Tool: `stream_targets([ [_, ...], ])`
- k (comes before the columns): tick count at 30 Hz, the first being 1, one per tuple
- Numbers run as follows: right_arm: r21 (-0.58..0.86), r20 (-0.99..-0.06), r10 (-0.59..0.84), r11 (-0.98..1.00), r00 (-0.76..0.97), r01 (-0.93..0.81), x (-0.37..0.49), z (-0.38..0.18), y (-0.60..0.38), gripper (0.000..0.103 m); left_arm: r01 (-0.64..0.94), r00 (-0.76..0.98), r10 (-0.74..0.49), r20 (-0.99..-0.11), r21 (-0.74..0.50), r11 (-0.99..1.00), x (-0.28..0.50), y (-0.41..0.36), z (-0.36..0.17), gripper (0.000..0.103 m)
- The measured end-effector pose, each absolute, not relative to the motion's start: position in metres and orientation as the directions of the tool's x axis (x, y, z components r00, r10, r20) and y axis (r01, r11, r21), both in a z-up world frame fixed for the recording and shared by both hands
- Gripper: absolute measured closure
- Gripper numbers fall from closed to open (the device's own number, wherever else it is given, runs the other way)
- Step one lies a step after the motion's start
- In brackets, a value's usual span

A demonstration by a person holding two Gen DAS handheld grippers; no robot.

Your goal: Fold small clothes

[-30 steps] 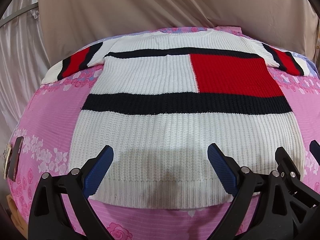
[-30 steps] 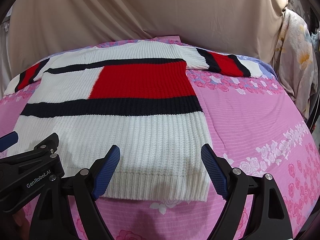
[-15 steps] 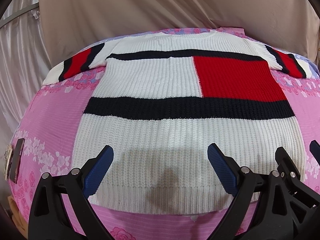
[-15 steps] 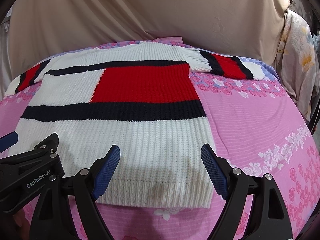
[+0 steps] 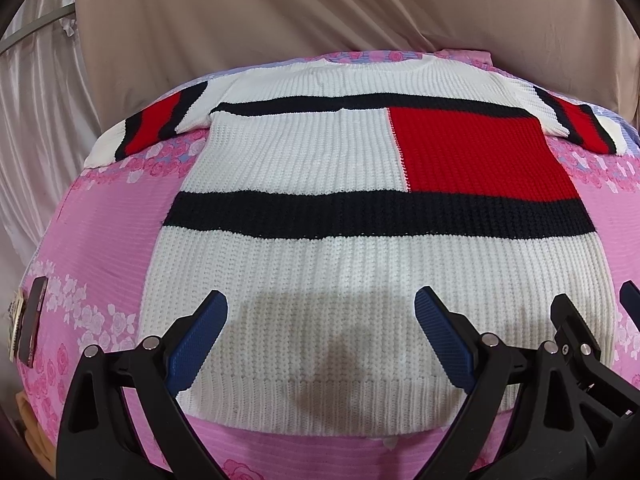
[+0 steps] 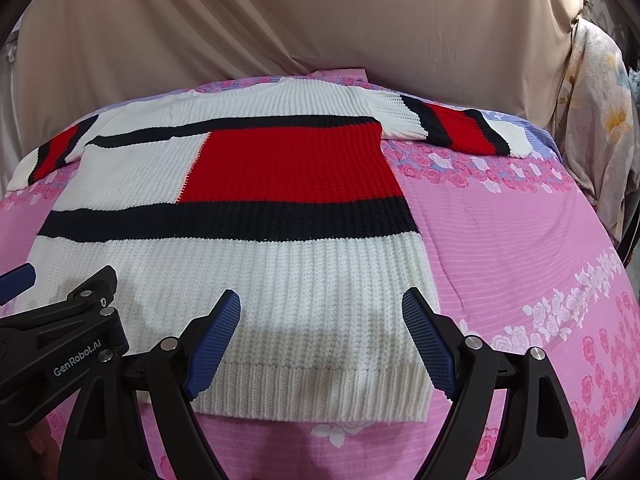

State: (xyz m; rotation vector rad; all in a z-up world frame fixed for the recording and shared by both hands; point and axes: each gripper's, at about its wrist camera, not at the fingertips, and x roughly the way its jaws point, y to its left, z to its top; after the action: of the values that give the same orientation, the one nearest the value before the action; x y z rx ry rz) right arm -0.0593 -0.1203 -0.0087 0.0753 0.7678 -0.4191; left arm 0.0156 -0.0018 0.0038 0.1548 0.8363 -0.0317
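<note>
A white knit sweater (image 5: 320, 272) with a red block, black bands and striped sleeves lies flat, spread out on a pink floral bed cover (image 5: 100, 240). Its ribbed hem (image 5: 328, 404) faces me. My left gripper (image 5: 320, 340) hovers open just above the hem's left half, nothing between its blue pads. My right gripper (image 6: 322, 336) is open over the sweater's (image 6: 240, 272) right hem corner (image 6: 416, 400), also empty. Both sleeves stretch outward at the far end. Each view shows the other gripper at its edge.
A beige curtain (image 5: 320, 12) hangs behind the bed. A dark flat object (image 5: 30, 320) lies at the bed's left edge. A floral cloth (image 6: 596, 120) hangs at the far right. Bare pink cover (image 6: 520, 240) spreads right of the sweater.
Both grippers have moved forward and a little lower toward the sweater's hem; the sweater looks larger and nearer. Both stayed open, and the sweater has not moved.
</note>
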Motion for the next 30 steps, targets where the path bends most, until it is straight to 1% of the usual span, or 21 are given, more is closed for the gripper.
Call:
stream_targets([
  [18, -0.082, -0.696, -0.334, 0.916, 0.635, 0.392, -0.052, -0.013, -0.122, 0.022, 0.085, 0.660, 0.041, -0.750, 0.128, 0.988, 0.024, -0.003, 0.001, 0.011],
  [20, -0.075, -0.698, -0.324, 0.920, 0.639, 0.384, -0.051, -0.012, -0.123, 0.022, 0.097, 0.647, 0.018, -0.762, 0.106, 0.990, 0.026, -0.001, 0.000, 0.010],
  [22, -0.043, -0.703, -0.283, 0.933, 0.652, 0.358, -0.049, -0.010, -0.130, 0.022, 0.115, 0.625, -0.041, -0.779, 0.040, 0.992, 0.031, 0.007, 0.001, 0.009],
  [24, -0.035, -0.697, -0.292, 0.926, 0.655, 0.375, -0.045, -0.004, -0.154, 0.022, 0.089, 0.623, -0.075, -0.778, -0.025, 0.996, 0.038, 0.024, 0.005, 0.006],
  [26, -0.027, -0.675, -0.335, 0.901, 0.657, 0.432, -0.040, 0.007, -0.195, 0.022, 0.044, 0.641, -0.063, -0.765, -0.045, 0.998, 0.043, 0.041, 0.008, 0.005],
  [28, 0.027, -0.657, -0.361, 0.866, 0.661, 0.499, -0.034, 0.021, -0.256, 0.022, -0.005, 0.658, -0.032, -0.753, -0.047, 0.999, 0.050, 0.058, 0.010, 0.005],
  [30, 0.112, -0.651, -0.360, 0.825, 0.668, 0.553, -0.024, 0.030, -0.327, 0.020, -0.049, 0.664, -0.010, -0.748, -0.057, 0.997, 0.059, 0.074, 0.010, 0.005],
])
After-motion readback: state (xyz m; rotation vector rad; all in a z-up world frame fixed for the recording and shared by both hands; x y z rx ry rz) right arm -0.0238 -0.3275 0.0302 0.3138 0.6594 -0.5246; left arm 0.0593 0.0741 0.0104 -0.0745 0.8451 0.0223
